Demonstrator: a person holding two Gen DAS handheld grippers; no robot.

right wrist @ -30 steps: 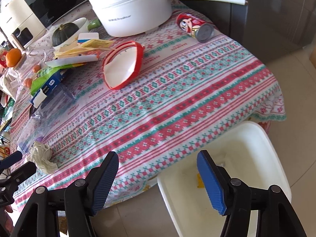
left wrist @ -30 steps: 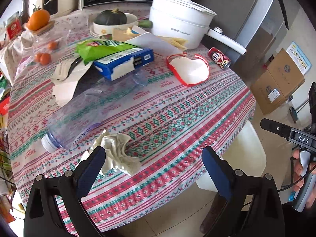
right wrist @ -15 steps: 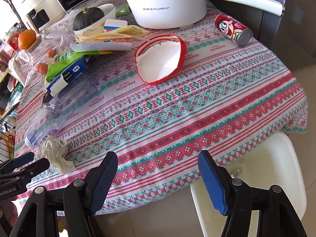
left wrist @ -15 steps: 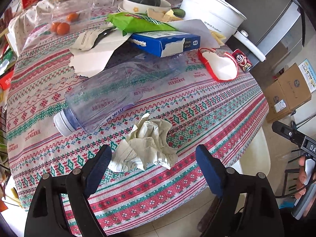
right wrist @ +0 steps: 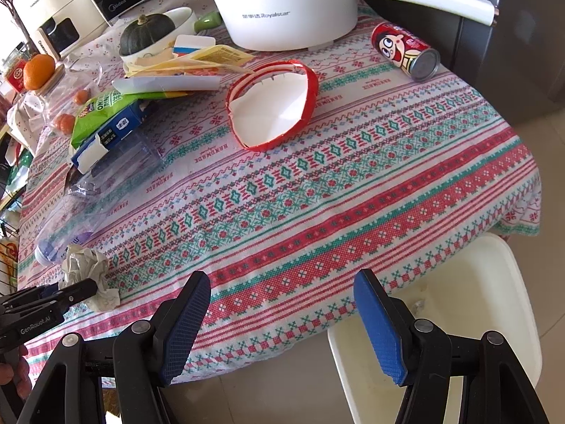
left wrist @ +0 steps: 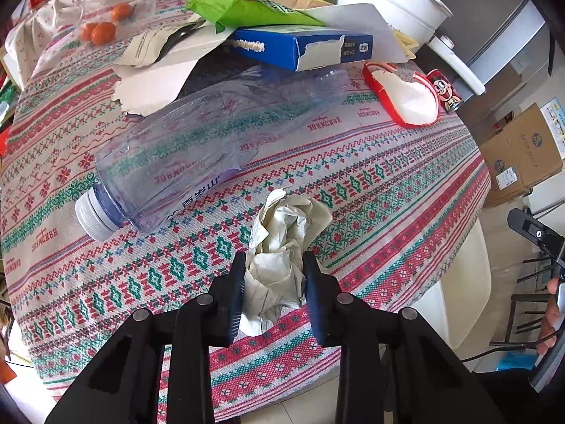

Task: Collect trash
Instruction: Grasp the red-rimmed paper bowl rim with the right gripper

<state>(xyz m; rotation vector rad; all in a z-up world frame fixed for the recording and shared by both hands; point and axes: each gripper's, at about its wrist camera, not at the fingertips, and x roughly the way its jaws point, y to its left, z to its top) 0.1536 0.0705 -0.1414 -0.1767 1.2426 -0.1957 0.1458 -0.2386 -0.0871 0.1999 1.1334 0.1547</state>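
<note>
Crumpled off-white paper wad [left wrist: 282, 247] sits near table edge, at five o'clock from clear crushed plastic bottle [left wrist: 197, 148]. Left gripper [left wrist: 272, 289], wide apart a second ago, now closing, blue pads squeezing wad's sides: pickup begun. Right gripper [right wrist: 282, 321] gapes wide, empty, hovering above white bin [right wrist: 459, 318] at four o'clock.

left tool [left wrist: 272, 291]: angled down, jaws closing, paper between | right tool [right wrist: 282, 321]: jaws wide, empty
</note>
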